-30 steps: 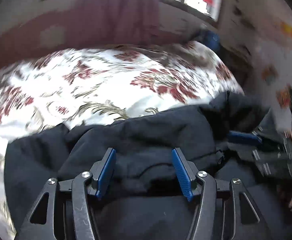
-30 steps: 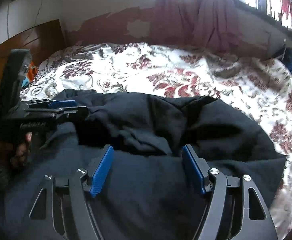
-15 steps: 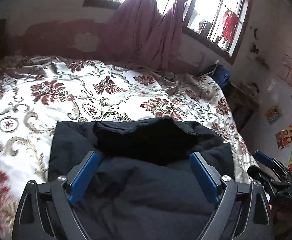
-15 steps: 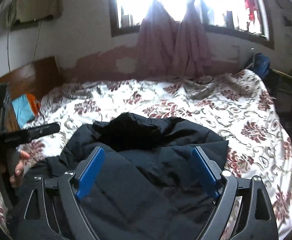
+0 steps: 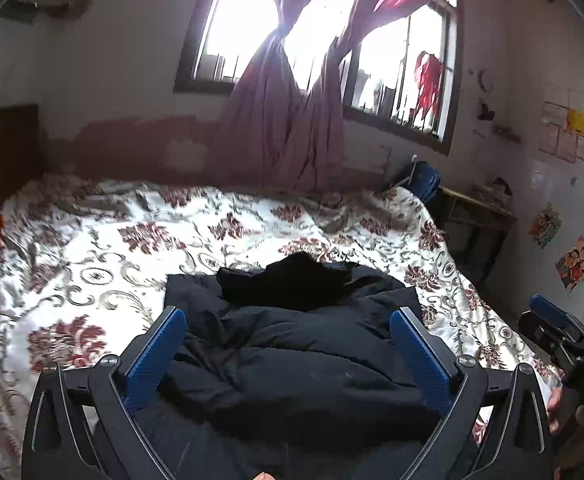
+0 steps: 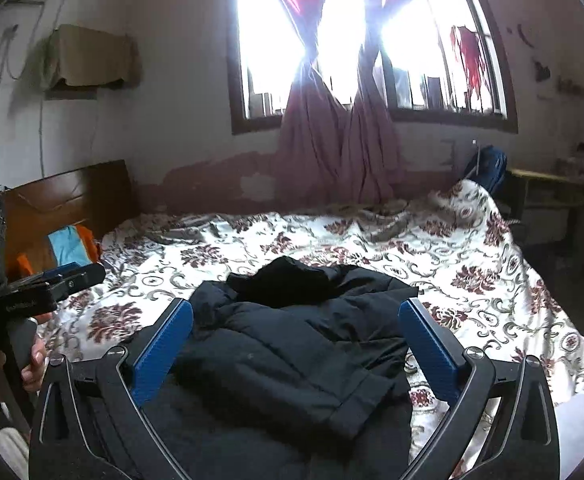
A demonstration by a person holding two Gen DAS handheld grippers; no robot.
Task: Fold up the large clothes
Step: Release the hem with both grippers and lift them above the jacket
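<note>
Dark padded jacket (image 5: 304, 356) lies folded in a thick bundle on the flower-patterned bedspread (image 5: 103, 248), close to the near edge of the bed and nearer its right side than the headboard (image 6: 67, 196) end; a black hood or collar part (image 6: 287, 284) is bunched at its far end, and one sleeve cuff (image 6: 356, 408) lies across the top toward the near right. The left gripper (image 5: 292, 348) hangs above the jacket with its blue pads (image 5: 155, 356) spread as wide as they go, having just been opening, and nothing is caught between them. The right gripper (image 6: 296, 344) hovers likewise over the bundle, its jaws also freshly spread wide and holding nothing, the cloth lying beneath them and apart from the pads. In the right wrist view a hand (image 6: 31, 360) grips the other tool's handle at the left edge. Beyond the bed, knotted pink curtains (image 6: 336, 144) hang before a bright window (image 6: 332, 40).
</note>
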